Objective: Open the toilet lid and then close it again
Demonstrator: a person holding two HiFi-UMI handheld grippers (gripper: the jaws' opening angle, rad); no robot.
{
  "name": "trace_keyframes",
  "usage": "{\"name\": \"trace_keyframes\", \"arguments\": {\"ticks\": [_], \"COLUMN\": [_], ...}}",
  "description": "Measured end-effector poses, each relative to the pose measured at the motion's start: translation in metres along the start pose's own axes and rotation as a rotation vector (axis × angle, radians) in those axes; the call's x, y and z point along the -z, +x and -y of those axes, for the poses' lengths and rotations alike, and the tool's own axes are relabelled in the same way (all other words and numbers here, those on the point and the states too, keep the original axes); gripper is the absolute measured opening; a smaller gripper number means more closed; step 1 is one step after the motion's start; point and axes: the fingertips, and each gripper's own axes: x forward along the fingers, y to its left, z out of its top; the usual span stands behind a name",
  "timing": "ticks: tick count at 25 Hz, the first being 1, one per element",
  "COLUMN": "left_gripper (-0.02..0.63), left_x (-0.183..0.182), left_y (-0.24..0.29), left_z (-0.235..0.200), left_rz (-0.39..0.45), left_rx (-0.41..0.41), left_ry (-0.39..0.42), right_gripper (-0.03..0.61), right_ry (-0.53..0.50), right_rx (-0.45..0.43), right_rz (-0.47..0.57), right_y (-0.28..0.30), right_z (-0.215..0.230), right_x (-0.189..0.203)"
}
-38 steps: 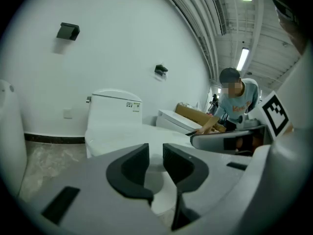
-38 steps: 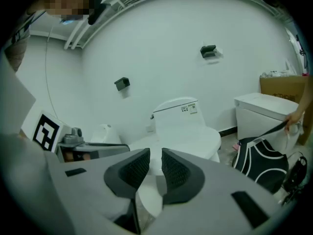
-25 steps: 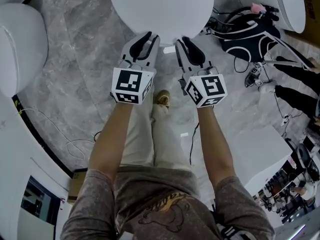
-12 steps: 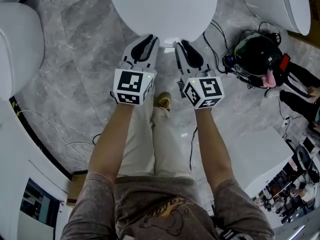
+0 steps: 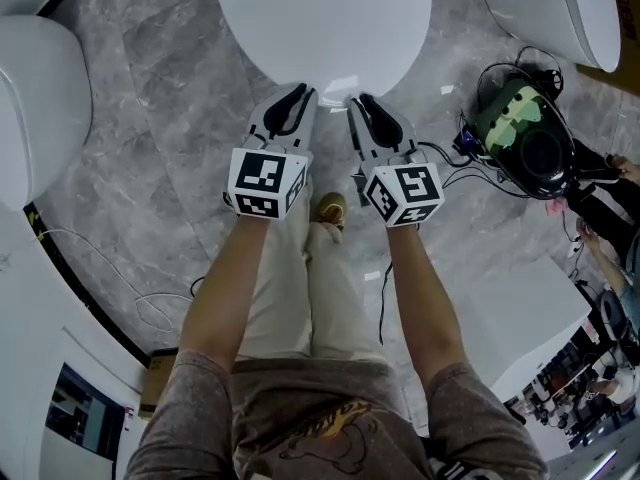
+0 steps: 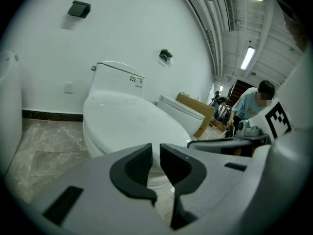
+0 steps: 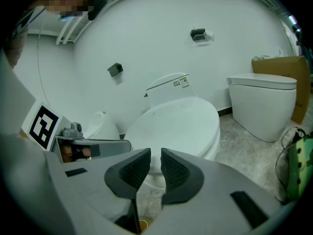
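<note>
The white toilet has its lid (image 5: 320, 18) down flat on the bowl. From the left gripper view the lid (image 6: 132, 119) stretches away ahead, and the right gripper view shows the lid (image 7: 176, 121) just past the jaws. My left gripper (image 5: 297, 92) and right gripper (image 5: 361, 100) hover side by side at the lid's front edge, apart from it. The left gripper (image 6: 155, 148) has its jaws closing to a narrow gap, nothing between them. A narrow gap also shows in the right gripper (image 7: 156, 153), and it too holds nothing.
A second toilet (image 5: 40, 88) stands at the left and a third toilet (image 5: 560, 8) at the upper right. A dark bag (image 5: 525, 133) with cables lies on the grey marble floor at the right. My shoe (image 5: 328, 208) is below the grippers. A person (image 6: 252, 104) stands at the far right.
Both grippers have sunk a little at the toilet's front edge. The left jaws have narrowed. At the right the dark bag has been moved and turned.
</note>
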Motion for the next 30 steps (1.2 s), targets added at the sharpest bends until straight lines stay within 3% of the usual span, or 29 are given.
{"name": "trace_keyframes", "arguments": {"ticks": [3,7,13,19,24,30], "left_gripper": [0.054,0.053,0.041,0.04,0.04,0.04], "left_x": [-0.023,-0.081,-0.202,-0.321,-0.377,-0.422], "left_y": [-0.008,-0.031,-0.101,-0.17,-0.215,-0.257], "left_z": [0.005,0.013,0.042,0.078,0.107,0.119], "left_rz": [0.007,0.02,0.039,0.088,0.119,0.198], "left_rx": [0.005,0.015,0.03,0.09,0.117,0.098], "left_ry": [0.012,0.039,0.055,0.117,0.169,0.168], "right_gripper": [0.075,0.074,0.069,0.066,0.066,0.066], "right_ry": [-0.008,-0.017,0.014,-0.038,-0.073,-0.128], "right_rx": [-0.006,-0.011,-0.018,-0.052,-0.049,-0.062], "right_rz": [0.016,0.046,0.083,0.149,0.199,0.235], "right_y": [-0.009,-0.029,-0.087,-0.142,-0.186,-0.231], "right_z": [-0.008,-0.026,-0.075,-0.126,-0.151,-0.168], "right_x": [-0.026,-0.086,-0.205,-0.312,-0.365,-0.399]}}
